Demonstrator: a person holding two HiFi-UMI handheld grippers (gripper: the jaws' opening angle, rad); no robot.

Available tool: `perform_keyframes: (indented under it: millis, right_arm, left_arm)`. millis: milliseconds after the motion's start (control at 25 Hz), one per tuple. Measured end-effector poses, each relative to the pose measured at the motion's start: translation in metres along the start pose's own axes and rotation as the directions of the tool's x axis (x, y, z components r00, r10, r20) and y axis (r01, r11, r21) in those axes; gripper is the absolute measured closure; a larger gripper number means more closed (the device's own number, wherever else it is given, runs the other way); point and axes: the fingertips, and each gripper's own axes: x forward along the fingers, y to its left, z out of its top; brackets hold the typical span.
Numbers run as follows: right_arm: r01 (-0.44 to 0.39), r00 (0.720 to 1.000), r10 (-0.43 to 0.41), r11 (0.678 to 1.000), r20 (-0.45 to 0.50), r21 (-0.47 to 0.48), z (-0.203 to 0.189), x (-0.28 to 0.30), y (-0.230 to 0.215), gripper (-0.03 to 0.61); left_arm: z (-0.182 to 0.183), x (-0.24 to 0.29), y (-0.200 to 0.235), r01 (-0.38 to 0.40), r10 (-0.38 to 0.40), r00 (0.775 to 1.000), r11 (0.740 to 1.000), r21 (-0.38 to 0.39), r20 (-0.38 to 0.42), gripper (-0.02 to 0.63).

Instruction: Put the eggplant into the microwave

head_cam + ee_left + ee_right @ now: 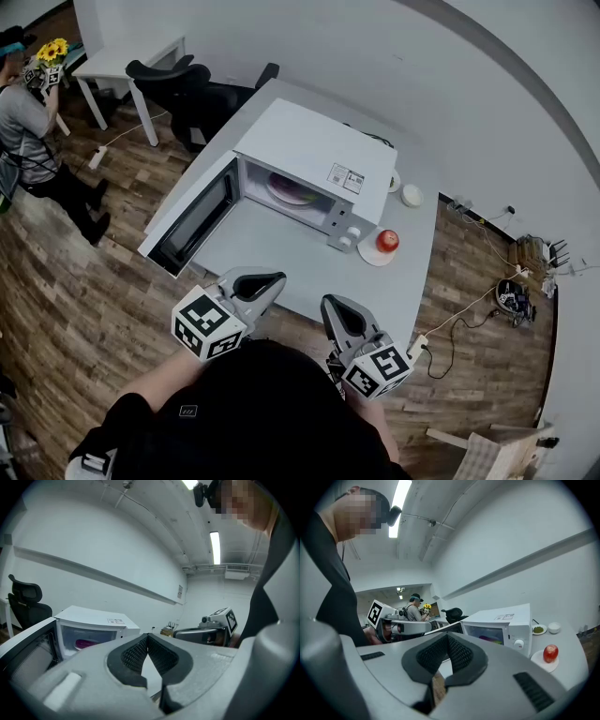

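Nearby, our left gripper [270,281] and right gripper [330,304] are both pressed shut and hold nothing. We think their job is nearly done. Farther off, the microwave [314,150] has its door [192,220] open, and the purple eggplant [86,643] already lies inside.

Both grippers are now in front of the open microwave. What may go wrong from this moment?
1. The door of the microwave stands wide open near the shut, empty left gripper; a sideways swing may hit it.
2. The apple sits on a small plate beside the knobs; the shut right gripper may knock it if it reaches there.
3. A purple thing, probably the eggplant, lies inside; slamming the door may shift it.
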Motion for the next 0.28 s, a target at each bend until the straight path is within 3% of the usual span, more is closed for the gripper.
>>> perform_keyframes:
  millis: [280]
  right_arm:
    - [0.018,1.0,-0.018,1.0,0.013,0.0,0.0029,0.0025,-0.0054,0.565]
  left_arm:
    - [0.0008,0.0031,0.0027,0.015,-0.015,1.0,1.0,0.002,-0.005,0.604]
